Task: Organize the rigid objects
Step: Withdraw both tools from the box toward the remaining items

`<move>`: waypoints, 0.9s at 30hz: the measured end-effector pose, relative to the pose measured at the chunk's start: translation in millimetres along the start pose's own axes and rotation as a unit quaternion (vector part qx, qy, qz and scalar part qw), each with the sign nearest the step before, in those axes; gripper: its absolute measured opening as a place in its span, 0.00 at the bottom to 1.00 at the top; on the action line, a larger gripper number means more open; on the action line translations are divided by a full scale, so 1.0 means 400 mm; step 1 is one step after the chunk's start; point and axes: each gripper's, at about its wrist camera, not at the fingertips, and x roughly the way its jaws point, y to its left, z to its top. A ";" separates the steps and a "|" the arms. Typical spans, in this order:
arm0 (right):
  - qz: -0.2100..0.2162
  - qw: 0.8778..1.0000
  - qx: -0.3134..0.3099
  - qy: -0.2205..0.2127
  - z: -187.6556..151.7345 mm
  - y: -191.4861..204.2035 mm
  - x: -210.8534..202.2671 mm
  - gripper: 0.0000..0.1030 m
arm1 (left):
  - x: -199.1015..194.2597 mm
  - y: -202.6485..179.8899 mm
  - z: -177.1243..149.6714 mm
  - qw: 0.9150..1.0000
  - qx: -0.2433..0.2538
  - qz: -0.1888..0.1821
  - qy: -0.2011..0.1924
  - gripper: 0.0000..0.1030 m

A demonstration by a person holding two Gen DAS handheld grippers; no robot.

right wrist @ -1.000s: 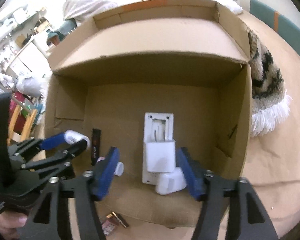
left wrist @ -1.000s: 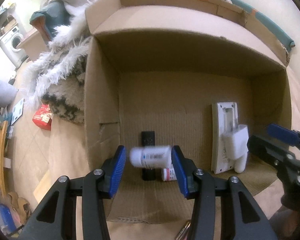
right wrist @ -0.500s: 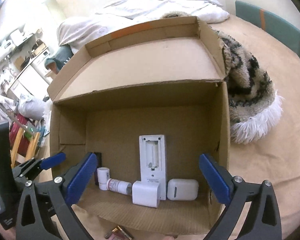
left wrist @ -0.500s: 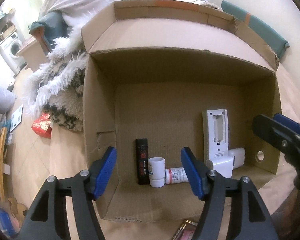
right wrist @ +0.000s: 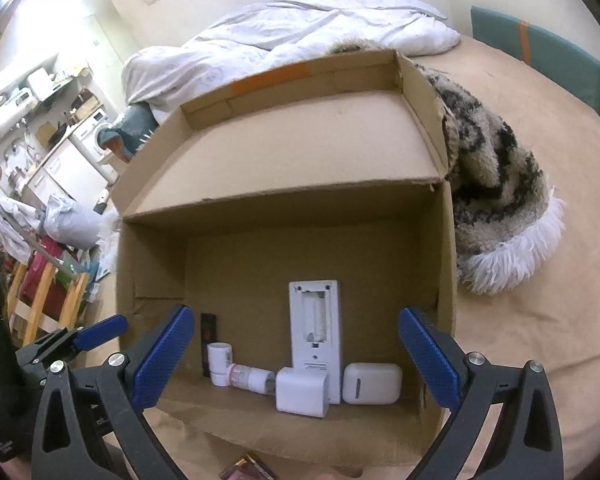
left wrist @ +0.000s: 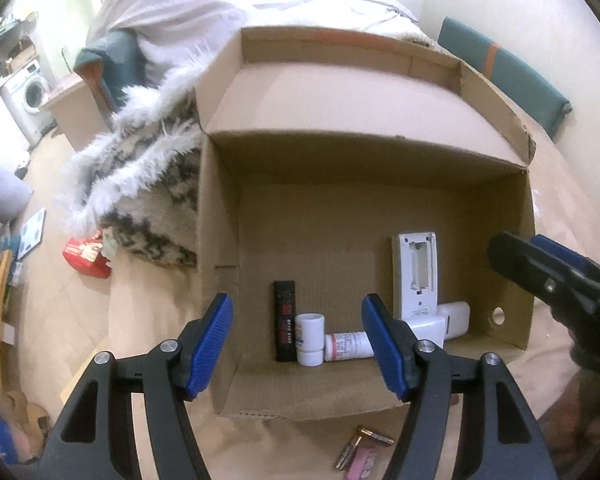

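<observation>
Since the earlier frames, both grippers are seen drawn back and upward from the cardboard box (right wrist: 446, 280); the white pill bottle (left wrist: 310, 339), formerly between the left pads, is now stood upright on the box floor, and the white charger block (right wrist: 302, 391) is now set down.

Nearest, outside the box front: batteries (left wrist: 370, 436) and a pink item (left wrist: 362, 464) are laid on the tan sheet (right wrist: 540, 320).

Left gripper (left wrist: 298, 350): jaws just opened, now partly apart, nothing held or touched.

Right gripper (right wrist: 296, 356): jaws just opened, now spread wide, nothing between them.

Box contents, along the front edge, left to right: black stick (left wrist: 285, 326), red print unreadable; white pill bottle, touching the stick; second pill bottle (left wrist: 346, 345) lying on its side, label too small to read; white charger block; white rounded case (right wrist: 373, 383). Behind these: white remote control (right wrist: 315, 332), laid face down, battery bay uncovered, print unreadable.

Beyond the box: fur-trimmed patterned garment (right wrist: 496, 208), white duvet (right wrist: 300, 36), teal cushion (right wrist: 540, 64). Far left: red packet (left wrist: 86, 256) on the floor, washing machine (left wrist: 32, 94).
</observation>
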 end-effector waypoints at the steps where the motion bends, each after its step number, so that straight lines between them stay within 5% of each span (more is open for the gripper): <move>1: 0.000 1.000 -0.003 -0.005 -0.002 0.005 -0.011 1.00 | -0.009 0.001 0.000 1.000 -0.001 0.001 -0.001 0.62; 8: 0.004 0.999 -0.044 -0.029 -0.035 0.054 -0.099 1.00 | -0.078 0.031 -0.017 1.000 -0.018 -0.005 -0.004 0.62; 17: 0.000 0.999 -0.054 -0.005 -0.126 0.071 -0.149 1.00 | -0.098 0.048 -0.112 1.000 -0.021 -0.007 0.014 0.62; 23: -0.016 0.999 -0.021 0.024 -0.172 0.034 -0.135 1.00 | -0.037 0.062 -0.160 0.996 -0.043 -0.028 0.070 0.62; 27: -0.039 0.998 -0.018 0.038 -0.190 0.024 -0.118 1.00 | -0.001 0.019 -0.186 0.993 -0.005 -0.036 0.108 0.62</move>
